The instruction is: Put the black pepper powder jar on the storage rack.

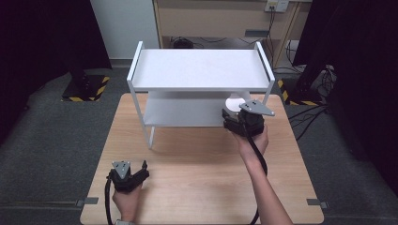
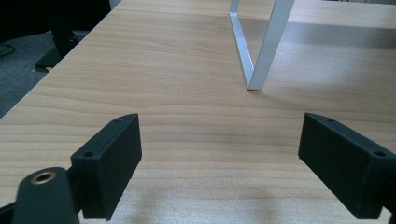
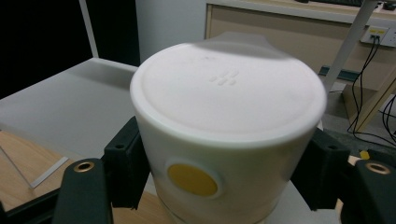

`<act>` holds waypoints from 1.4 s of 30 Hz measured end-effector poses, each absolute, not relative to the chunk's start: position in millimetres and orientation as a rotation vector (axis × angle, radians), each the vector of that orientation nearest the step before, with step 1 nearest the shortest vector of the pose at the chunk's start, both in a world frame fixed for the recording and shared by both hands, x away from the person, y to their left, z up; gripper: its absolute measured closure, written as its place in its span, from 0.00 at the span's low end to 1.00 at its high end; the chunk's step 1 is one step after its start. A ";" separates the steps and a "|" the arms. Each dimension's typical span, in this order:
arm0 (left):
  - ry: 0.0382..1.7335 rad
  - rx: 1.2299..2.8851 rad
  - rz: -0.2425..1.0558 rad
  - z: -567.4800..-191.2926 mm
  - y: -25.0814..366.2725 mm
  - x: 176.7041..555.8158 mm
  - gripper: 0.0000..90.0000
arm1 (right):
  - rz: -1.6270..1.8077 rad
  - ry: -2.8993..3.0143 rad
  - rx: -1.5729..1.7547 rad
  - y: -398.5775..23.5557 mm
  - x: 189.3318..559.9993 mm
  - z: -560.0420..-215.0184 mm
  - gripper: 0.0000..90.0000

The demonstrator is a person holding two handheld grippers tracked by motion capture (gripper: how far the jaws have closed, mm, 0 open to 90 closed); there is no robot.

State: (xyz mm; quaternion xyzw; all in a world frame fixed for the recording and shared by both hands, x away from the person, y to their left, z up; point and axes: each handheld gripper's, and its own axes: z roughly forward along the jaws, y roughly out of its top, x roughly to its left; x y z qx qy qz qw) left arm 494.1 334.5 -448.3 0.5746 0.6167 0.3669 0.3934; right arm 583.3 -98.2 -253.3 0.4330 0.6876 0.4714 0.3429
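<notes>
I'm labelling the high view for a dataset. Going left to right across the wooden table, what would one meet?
Left gripper near the front-left, open → white two-tier shelf at the back middle → right gripper, shut on a white container at the shelf's lower tier.

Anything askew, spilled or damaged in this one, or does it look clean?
Nothing stands out. The white shelf rack stands square on the wooden table, and the right gripper holds a white lidded container upright with its lid seated. The left gripper sits open over the table.
</notes>
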 end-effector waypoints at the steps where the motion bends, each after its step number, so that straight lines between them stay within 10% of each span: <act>1: 1.566 1.457 0.931 -448.3 334.5 494.1 0.14 | 1.225 1.786 1.126 -98.2 585.2 -252.9 0.34; 42: 1.587 1.420 0.934 -449.3 334.5 492.2 0.14 | 1.226 1.742 1.180 -91.6 633.9 -257.0 0.34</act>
